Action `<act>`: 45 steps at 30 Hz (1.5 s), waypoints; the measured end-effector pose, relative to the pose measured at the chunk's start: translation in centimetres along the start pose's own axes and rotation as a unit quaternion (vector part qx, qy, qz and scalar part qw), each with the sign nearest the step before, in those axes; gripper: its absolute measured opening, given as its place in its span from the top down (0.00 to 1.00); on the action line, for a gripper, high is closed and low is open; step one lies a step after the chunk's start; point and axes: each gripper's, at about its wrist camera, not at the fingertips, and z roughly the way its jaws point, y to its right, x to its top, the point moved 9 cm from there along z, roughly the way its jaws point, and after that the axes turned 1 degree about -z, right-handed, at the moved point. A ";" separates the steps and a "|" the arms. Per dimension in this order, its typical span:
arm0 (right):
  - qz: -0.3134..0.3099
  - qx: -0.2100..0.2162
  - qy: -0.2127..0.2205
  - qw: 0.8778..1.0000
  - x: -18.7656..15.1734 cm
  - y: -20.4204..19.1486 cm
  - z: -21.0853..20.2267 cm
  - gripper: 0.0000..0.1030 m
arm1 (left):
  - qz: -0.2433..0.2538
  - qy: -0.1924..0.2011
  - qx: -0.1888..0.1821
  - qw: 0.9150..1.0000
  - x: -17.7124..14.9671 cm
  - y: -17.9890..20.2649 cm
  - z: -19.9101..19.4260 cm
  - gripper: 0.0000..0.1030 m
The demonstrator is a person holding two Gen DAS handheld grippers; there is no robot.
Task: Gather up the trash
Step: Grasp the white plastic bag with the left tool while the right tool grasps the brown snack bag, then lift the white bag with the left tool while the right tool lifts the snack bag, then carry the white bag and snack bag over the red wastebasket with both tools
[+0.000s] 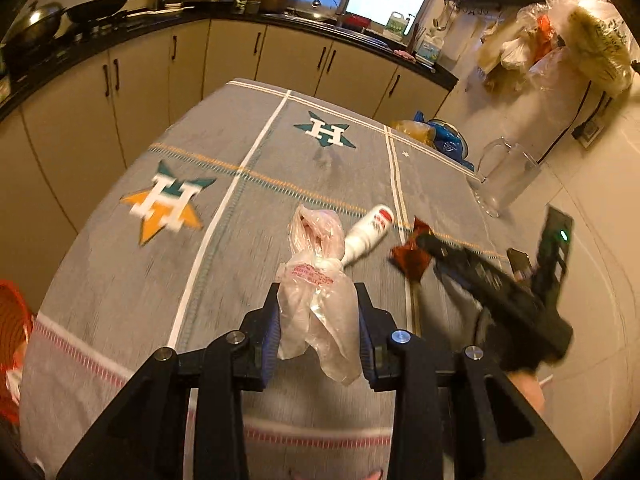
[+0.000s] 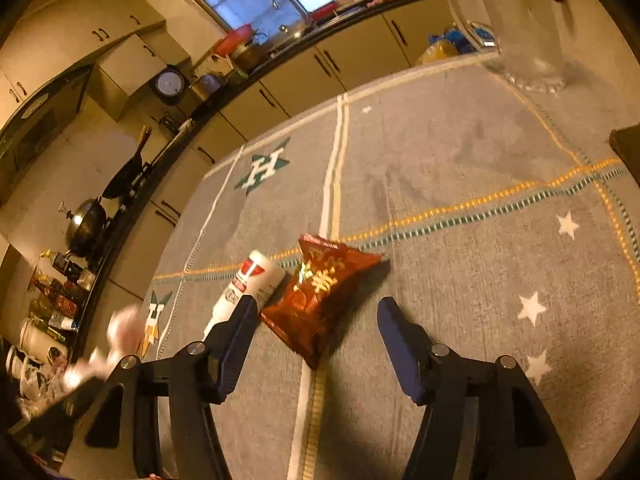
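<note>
- Left gripper: its jaws are pinched on a crumpled clear plastic bag with red print, which hangs between the pads and spills out above and below them; this piece of trash counts as picked up
- In the right wrist view the bag shows only as a pale blur at the lower left, so the left hand looks to be in motion; where the bag is bound I cannot tell for sure
- A red mesh basket sits at the left edge of the table, low in the left view; it may be the bin, though that is a guess
- Right gripper: jaws stand wide and hold nothing, tips angled down at the cloth, with the near corner of a red snack packet lying between the fingers, not pressed by either pad
- The packet lies flat on the cloth, so it is yet to be gathered
- Just beside the packet, touching its left edge, lies a white bottle on its side, part hidden by the right gripper's left finger; also left to collect
- Farther off a clear glass jug stands upright near the far right corner, well apart from the trash
- By my reckoning, one piece in hand, two still on the table
</note>
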 end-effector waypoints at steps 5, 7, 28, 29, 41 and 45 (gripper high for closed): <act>-0.030 -0.032 0.004 0.999 0.1 -0.9 1.4 0.35 | 0.015 0.021 0.041 0.999 -2.3 -0.8 -1.7 0.69; -0.041 -0.038 -0.005 0.998 -0.1 -0.8 1.6 0.60 | 0.019 0.032 0.060 0.998 -2.9 -1.2 -2.5 0.69; -0.076 -0.048 0.037 0.995 -0.7 -2.6 -2.3 0.68 | -0.022 0.139 0.194 0.971 -6.1 -11.5 -15.6 0.68; -0.083 -0.052 0.041 0.994 -0.9 -2.9 -2.5 0.68 | -0.022 0.148 0.204 0.968 -6.3 -12.1 -16.3 0.68; -0.140 -0.035 0.021 0.989 -5.6 -7.9 -6.2 0.68 | -0.072 0.175 0.217 0.958 -7.7 -18.2 -19.8 0.68; -0.157 0.011 0.003 0.988 -8.5 -11.3 -8.0 0.68 | -0.077 0.169 0.211 0.960 -8.3 -18.6 -19.3 0.68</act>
